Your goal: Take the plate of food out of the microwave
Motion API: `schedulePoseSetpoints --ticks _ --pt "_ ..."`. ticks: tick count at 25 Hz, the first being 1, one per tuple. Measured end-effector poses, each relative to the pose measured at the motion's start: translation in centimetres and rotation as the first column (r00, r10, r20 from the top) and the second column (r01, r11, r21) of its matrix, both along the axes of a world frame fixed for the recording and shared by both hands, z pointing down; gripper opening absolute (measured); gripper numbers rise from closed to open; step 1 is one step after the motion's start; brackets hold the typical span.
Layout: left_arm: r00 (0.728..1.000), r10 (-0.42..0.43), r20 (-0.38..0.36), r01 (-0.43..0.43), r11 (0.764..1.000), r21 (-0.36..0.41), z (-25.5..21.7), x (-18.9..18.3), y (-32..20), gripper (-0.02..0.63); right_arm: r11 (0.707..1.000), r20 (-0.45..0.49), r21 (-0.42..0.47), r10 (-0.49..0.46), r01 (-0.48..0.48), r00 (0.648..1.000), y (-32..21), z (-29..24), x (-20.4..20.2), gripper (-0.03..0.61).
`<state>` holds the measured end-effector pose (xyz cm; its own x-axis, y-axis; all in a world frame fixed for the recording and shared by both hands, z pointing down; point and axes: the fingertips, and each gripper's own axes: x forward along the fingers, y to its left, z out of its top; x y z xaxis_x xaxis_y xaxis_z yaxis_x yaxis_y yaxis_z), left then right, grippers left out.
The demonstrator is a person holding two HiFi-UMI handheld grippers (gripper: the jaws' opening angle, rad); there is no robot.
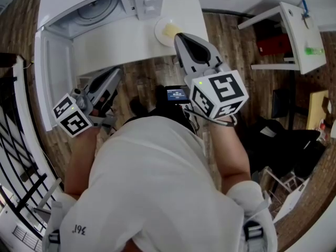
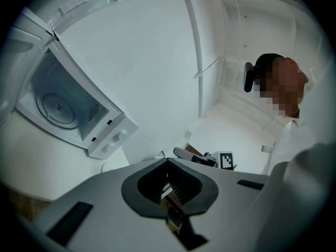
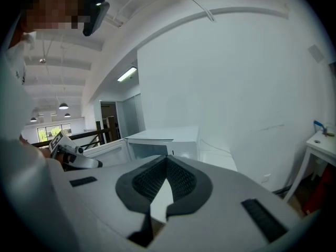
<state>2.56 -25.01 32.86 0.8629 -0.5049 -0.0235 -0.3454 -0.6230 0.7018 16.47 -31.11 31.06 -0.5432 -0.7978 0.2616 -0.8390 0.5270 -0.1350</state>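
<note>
my left gripper (image 1: 114,73) is pinched shut with nothing in it, down by the open microwave (image 1: 100,9). the plate of food (image 1: 166,30) sits on the white table (image 1: 131,43), just right of the microwave. my right gripper (image 1: 179,37) is shut and empty too, its tip by the plate's edge.

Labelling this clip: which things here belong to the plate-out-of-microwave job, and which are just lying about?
Job: open microwave; plate of food on the table beside it; left gripper and right gripper, jaws shut, empty.
Lying about: white desk; red item by it; black railing.
</note>
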Motion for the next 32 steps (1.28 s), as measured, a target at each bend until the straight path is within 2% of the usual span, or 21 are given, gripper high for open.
schedulePoseSetpoints --ticks 7,12,17,32 --pt "1.0 -0.015 -0.004 0.015 1.0 0.0 -0.7 -0.9 0.9 0.006 1.0 0.03 0.007 -0.015 0.014 0.999 1.4 -1.3 -0.3 0.002" --pt "1.0 0.009 0.0 -0.009 1.0 0.027 -1.8 -0.7 1.8 0.006 0.999 0.055 0.012 -0.04 0.04 0.998 3.1 -2.6 -0.8 0.002" --pt "0.999 0.038 0.013 -0.039 0.998 0.056 -2.5 -0.2 2.3 0.006 0.997 0.036 0.021 -0.071 0.07 0.997 3.9 -3.1 -1.2 0.002" --pt "0.998 0.069 0.014 -0.069 0.996 0.051 -2.5 0.6 2.6 0.006 0.998 0.004 0.023 -0.066 0.066 0.998 3.6 -3.1 -1.0 0.002"
